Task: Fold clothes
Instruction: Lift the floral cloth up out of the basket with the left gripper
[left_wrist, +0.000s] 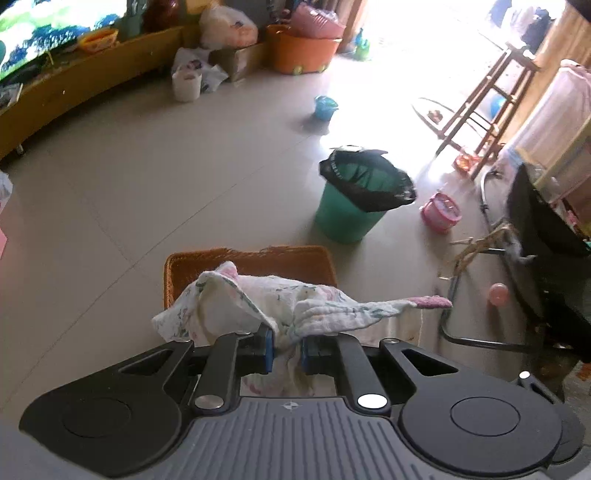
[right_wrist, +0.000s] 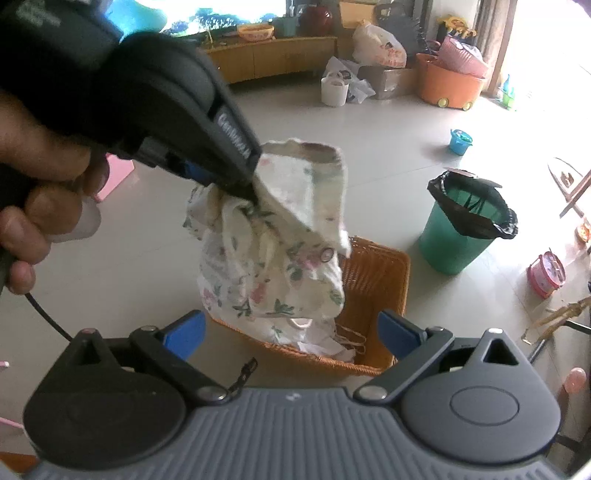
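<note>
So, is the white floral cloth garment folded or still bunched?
Bunched: the white floral cloth garment hangs crumpled from the left gripper, above the orange wicker basket.

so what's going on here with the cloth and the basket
A person is handling laundry with two hand-held grippers. The left gripper is shut on a bunched white floral cotton garment, holding it in the air above an orange-brown woven wicker basket on the tiled floor. More pale clothing lies in the basket. The right gripper stands open and empty just below the garment. Nothing is folded yet.
</note>
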